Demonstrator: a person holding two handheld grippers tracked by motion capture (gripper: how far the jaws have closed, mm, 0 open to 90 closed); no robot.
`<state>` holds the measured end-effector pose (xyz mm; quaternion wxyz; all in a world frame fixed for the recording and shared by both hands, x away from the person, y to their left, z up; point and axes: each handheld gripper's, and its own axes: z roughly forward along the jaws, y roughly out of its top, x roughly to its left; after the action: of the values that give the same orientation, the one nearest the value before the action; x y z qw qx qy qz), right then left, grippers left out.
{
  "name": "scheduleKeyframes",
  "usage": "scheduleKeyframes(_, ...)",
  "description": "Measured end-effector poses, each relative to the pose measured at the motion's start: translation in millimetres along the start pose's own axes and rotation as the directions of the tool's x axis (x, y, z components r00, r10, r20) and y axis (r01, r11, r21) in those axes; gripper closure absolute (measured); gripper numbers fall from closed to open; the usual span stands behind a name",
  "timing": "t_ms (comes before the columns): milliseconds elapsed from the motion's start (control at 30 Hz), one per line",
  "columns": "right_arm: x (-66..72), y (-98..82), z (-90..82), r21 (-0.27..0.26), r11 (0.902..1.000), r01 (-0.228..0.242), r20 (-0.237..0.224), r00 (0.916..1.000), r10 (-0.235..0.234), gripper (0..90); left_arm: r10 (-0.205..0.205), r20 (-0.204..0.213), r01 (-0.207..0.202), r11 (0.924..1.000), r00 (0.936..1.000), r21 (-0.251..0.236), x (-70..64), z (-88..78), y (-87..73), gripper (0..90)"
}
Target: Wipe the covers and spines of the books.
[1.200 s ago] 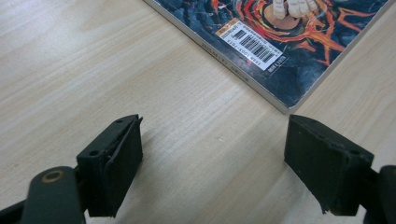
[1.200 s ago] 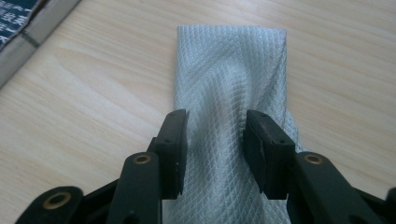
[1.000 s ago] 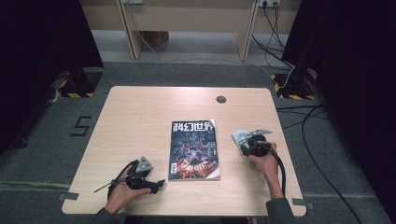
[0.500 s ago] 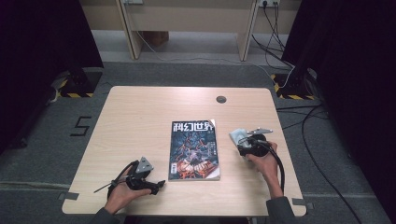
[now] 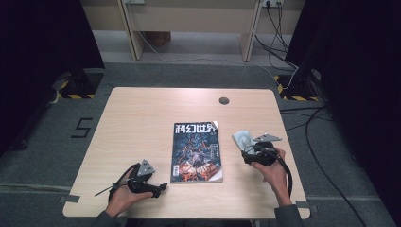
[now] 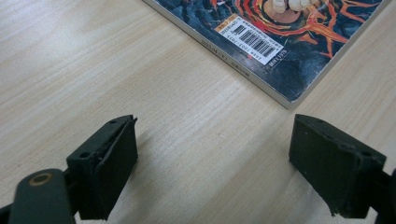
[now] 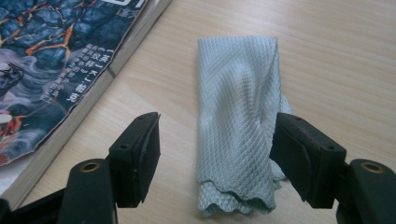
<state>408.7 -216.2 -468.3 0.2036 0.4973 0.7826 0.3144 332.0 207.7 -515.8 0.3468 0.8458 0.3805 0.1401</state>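
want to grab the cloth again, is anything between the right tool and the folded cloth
Nothing visible stands in the way. The right tool has just been opening, and its jaws stand apart on either side of the folded cloth, which lies flat on the table. The magazine lies off to one side, apart from the cloth.

A light wooden table (image 5: 142, 123) with a round grommet hole (image 5: 223, 100) is set on grey carpet (image 5: 189, 73); a white number five (image 5: 82, 127) is marked on the floor at its left; black curtains (image 5: 42, 33) are hung at both sides; pale wooden furniture legs (image 5: 130, 28) are seen at the back; black cables (image 5: 288, 80) are trailed beside yellow-black hazard tape (image 5: 71, 96).
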Motion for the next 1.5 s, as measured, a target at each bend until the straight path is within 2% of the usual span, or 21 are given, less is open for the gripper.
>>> scheduleKeyframes(67,3.1,-0.9,-3.5,-0.003,1.0,0.001,0.006,1.0,-0.001,32.5,-0.003,-0.001,0.003,1.0,1.0,-0.003,-0.2,-0.1,-0.3,14.4)
scheduleKeyframes(167,6.8,-2.9,-5.0,-0.014,0.9999,-0.008,-0.015,0.9998,0.008,32.4,-0.001,-0.002,0.001,1.0,1.0,-0.002,-0.2,-0.2,-0.4,14.4)
scheduleKeyframes(333,19.4,-7.7,-8.4,-0.016,0.9998,0.014,-0.038,0.9992,-0.015,31.1,-0.002,-0.002,0.002,1.0,1.0,-0.003,-0.5,-0.3,-0.6,14.3)
scheduleKeyframes(733,34.2,-22.0,-14.1,-0.005,0.9991,0.043,-0.069,0.9967,-0.043,29.6,-0.002,-0.002,0.002,1.0,1.0,-0.002,-0.6,-0.5,-0.8,14.3)
scheduleKeyframes(1000,43.1,-33.1,-18.2,-0.014,0.9977,0.067,-0.097,0.993,-0.068,25.4,-0.001,-0.003,0.001,1.0,1.0,-0.002,-0.7,-0.7,-0.9,14.2)
scheduleKeyframes(1100,48.0,-43.1,-18.5,0.0,0.9972,0.074,-0.117,0.9904,-0.074,22.0,-0.001,-0.003,0.001,1.0,1.0,-0.002,-0.7,-0.7,-1.0,14.2)
scheduleKeyframes(1300,54.2,-52.9,-21.1,0.01,0.9972,0.075,-0.117,0.9904,-0.073,16.8,-0.001,-0.003,0.001,1.0,1.0,-0.002,-0.8,-0.6,-1.1,13.9)
scheduleKeyframes(1500,61.0,-63.6,-26.2,0.033,0.9952,0.092,-0.127,0.9881,-0.087,16.8,-0.002,-0.003,0.002,1.0,1.0,-0.003,-0.9,-0.5,-1.0,13.8)
